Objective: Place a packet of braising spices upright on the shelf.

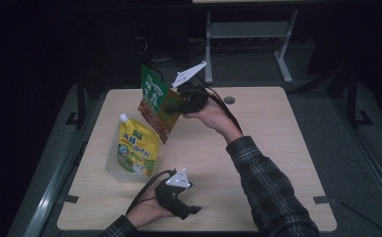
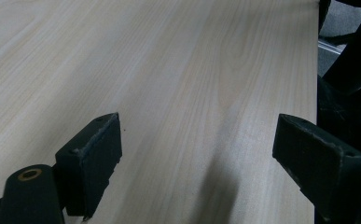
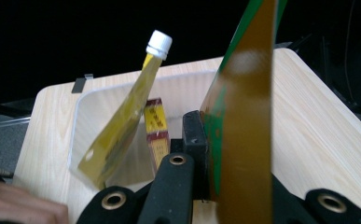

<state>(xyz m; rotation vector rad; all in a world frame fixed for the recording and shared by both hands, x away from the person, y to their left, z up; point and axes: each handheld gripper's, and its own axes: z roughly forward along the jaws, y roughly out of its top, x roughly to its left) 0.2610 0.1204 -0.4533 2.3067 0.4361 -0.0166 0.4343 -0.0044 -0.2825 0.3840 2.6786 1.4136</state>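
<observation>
Right hand-held gripper (image 1: 181,101) clamped on green-brown packet (image 1: 156,101), above bin (image 1: 113,167) | left hand-held gripper (image 1: 194,210) wide open, empty

Light wood table (image 1: 257,148); clear plastic bin (image 1: 113,169) rests near left edge, yellow pouch (image 1: 136,146) inside.

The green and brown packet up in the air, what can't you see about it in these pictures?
- The packet: its printing is too small to read in the high view.
- In the right gripper view it shows edge-on, blurred, its top cut off by the frame.
- The right gripper covers its held edge.
</observation>
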